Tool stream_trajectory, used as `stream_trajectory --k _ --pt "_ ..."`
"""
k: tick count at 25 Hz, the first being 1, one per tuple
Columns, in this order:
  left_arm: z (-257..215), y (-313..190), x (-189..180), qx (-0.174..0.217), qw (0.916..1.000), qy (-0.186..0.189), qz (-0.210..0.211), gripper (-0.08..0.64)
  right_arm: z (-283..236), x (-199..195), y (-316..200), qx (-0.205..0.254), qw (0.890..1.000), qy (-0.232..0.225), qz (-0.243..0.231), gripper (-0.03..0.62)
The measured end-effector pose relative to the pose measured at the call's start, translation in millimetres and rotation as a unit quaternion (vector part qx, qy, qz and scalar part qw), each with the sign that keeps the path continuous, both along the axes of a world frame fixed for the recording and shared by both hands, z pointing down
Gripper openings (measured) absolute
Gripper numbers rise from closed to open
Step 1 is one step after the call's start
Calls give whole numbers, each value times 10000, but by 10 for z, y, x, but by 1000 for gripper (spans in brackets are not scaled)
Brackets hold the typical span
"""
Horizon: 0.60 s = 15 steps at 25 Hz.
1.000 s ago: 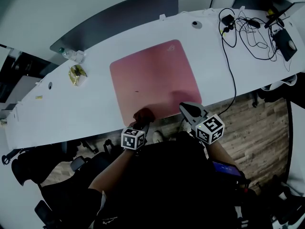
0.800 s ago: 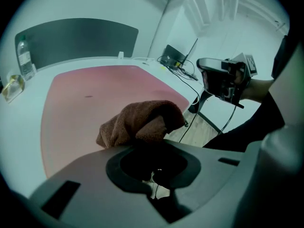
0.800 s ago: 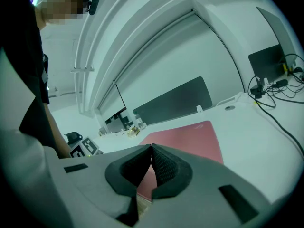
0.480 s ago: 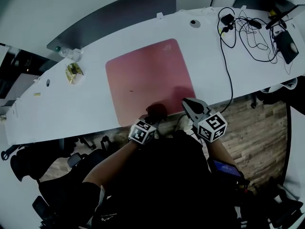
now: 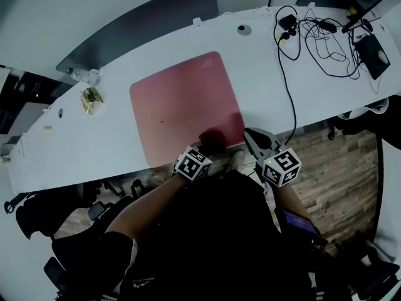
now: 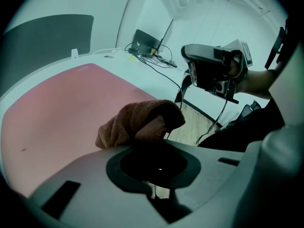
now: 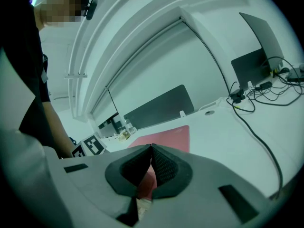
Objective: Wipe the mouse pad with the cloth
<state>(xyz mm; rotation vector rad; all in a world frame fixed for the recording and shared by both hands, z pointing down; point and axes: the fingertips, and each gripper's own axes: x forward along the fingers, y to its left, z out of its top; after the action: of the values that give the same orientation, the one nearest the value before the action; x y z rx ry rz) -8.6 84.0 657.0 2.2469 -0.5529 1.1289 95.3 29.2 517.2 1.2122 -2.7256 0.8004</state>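
The left gripper (image 5: 202, 152) is pinching a crumpled brown terry cloth (image 6: 140, 122) between its jaws, with the bunched fabric bulging out past them. The cloth is sitting on the near edge of the pink rectangular mouse pad (image 5: 180, 104), close to its near right corner. Just to the right, the right gripper (image 7: 151, 161) is hovering over the desk's near edge with its jaws pressed together on nothing. The pad is lying flat across the middle of the long white desk (image 5: 266, 83). Farther right, tangled black cables (image 5: 316, 35) are sprawling over the desk. A dark grey curved divider panel (image 5: 141, 25) is standing along the far edge.
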Motion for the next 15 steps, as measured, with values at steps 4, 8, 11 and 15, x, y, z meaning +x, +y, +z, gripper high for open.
stream_trajectory --k 4,8,11,15 --pt "-28 -65 238 -4 9999 -22 158 58 14 157 -29 0 10000 -37 66 26" --pt "15 -103 535 -38 9995 64 313 58 25 369 -25 -20 9998 -39 191 26" --pt "2 -176 730 -13 9989 107 461 58 45 528 -26 -45 9995 -17 303 26" --pt "-53 -325 918 88 9988 128 454 58 57 688 -34 -55 9991 -1 411 26"
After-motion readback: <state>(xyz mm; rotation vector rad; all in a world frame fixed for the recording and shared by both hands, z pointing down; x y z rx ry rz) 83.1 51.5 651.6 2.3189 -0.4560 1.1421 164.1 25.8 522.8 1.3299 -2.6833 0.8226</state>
